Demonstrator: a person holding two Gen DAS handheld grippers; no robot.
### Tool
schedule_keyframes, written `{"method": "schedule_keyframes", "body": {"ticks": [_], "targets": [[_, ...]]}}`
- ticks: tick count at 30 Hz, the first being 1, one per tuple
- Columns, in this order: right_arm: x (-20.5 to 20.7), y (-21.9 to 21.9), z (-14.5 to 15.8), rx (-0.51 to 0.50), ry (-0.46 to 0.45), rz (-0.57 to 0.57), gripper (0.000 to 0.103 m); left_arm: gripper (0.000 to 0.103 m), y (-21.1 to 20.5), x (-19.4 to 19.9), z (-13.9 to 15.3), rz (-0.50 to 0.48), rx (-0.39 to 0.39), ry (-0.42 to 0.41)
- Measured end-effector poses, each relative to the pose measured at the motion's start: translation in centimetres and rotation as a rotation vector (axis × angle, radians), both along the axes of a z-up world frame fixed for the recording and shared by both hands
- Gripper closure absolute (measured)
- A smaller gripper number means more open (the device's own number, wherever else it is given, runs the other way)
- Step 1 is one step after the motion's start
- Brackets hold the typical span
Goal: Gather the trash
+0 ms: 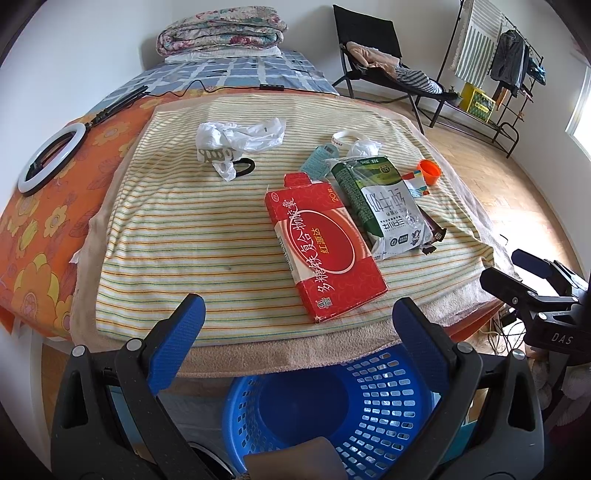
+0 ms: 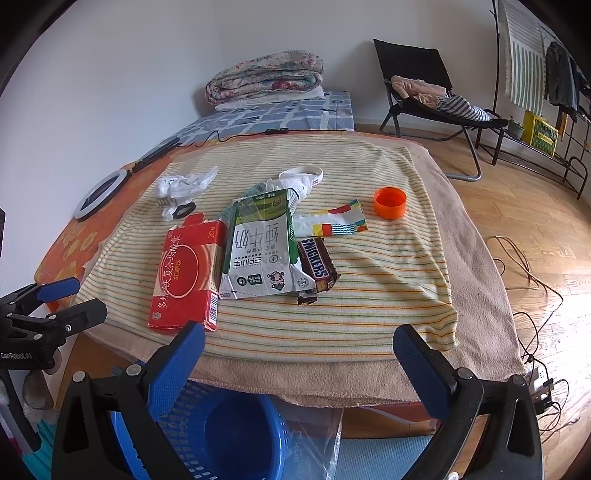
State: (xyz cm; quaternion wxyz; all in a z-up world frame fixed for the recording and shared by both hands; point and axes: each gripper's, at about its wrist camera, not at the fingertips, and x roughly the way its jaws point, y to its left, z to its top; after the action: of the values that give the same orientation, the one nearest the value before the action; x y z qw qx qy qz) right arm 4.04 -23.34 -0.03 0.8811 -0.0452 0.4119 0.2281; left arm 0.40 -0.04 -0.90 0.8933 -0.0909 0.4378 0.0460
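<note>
Trash lies on a striped towel (image 1: 184, 229) spread over the bed. A red carton (image 1: 325, 243) (image 2: 188, 269) is nearest, with a flattened green-and-white milk carton (image 1: 388, 203) (image 2: 262, 247) beside it. A Snickers wrapper (image 2: 317, 266), a colourful wrapper (image 2: 332, 223) and an orange cap (image 2: 389, 202) (image 1: 429, 170) lie to the right. Crumpled white plastic (image 1: 236, 142) (image 2: 184, 184) sits farther back. A blue basket (image 1: 332, 410) (image 2: 229, 432) stands on the floor below the bed edge. My left gripper (image 1: 295, 321) and right gripper (image 2: 299, 350) both hang open above the basket, holding nothing.
A ring light (image 1: 51, 158) lies on the orange floral sheet at the left. Folded quilts (image 1: 221, 33) sit at the bed's far end. A black folding chair (image 2: 436, 96) and a clothes rack (image 1: 498, 74) stand to the right. Cables (image 2: 532, 280) trail on the wooden floor.
</note>
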Motion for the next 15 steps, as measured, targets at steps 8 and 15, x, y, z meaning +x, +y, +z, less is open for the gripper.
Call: {"method": "schedule_keyframes", "body": {"ticks": [8,15], "targets": [[0.05,0.09,0.01,-0.005,0.002,0.000,0.000,0.000,0.03,0.05,0.00,0.000,-0.002,0.002],[0.06,0.08,0.00,-0.005,0.003,-0.001,0.000,0.000,0.03,0.06,0.02,0.000,-0.002,0.003]]}}
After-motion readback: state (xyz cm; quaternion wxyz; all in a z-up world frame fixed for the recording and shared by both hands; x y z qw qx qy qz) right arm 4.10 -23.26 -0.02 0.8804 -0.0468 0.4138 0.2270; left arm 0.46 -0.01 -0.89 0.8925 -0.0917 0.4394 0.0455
